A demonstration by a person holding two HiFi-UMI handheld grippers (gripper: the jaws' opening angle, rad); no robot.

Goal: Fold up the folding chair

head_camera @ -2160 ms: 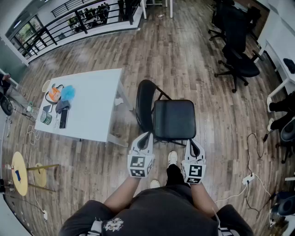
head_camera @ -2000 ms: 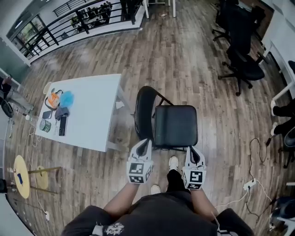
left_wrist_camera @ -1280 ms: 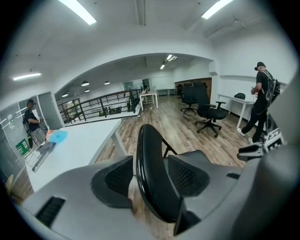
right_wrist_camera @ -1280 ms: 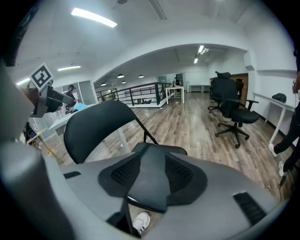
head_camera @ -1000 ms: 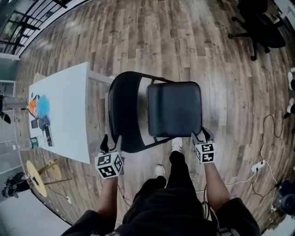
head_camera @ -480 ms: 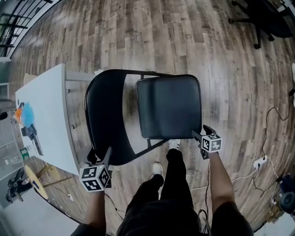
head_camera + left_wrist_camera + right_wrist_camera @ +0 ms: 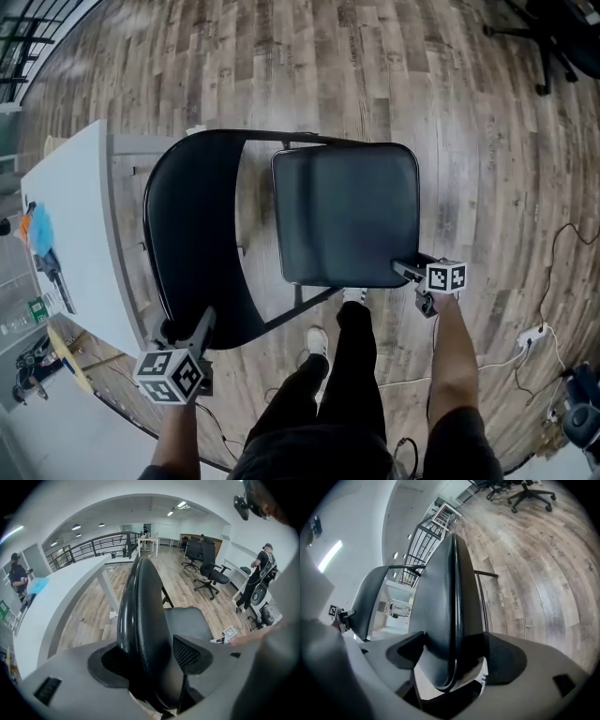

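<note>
The black folding chair stands unfolded below me, its curved backrest [image 7: 202,234] at the left and its padded seat [image 7: 345,216] at the right. My left gripper [image 7: 190,326] is at the near end of the backrest. In the left gripper view the backrest's edge [image 7: 143,606] runs between the wide jaws of the left gripper [image 7: 150,660]. My right gripper [image 7: 411,281] is at the seat's near right corner. Its jaws are opening, and the seat's rim [image 7: 440,592] lies between them with a dark gap on one side of the right gripper [image 7: 452,653].
A white table [image 7: 70,216] with small items stands close to the chair's left. My legs and shoes [image 7: 317,342] are just behind the chair. A cable and power strip [image 7: 530,335] lie on the wood floor at the right. Office chairs [image 7: 208,571] and a person [image 7: 260,573] are farther off.
Both grippers have come down to the chair. The left has slid over the backrest's edge. The right has rolled onto its side and taken the seat's corner between its jaws.
</note>
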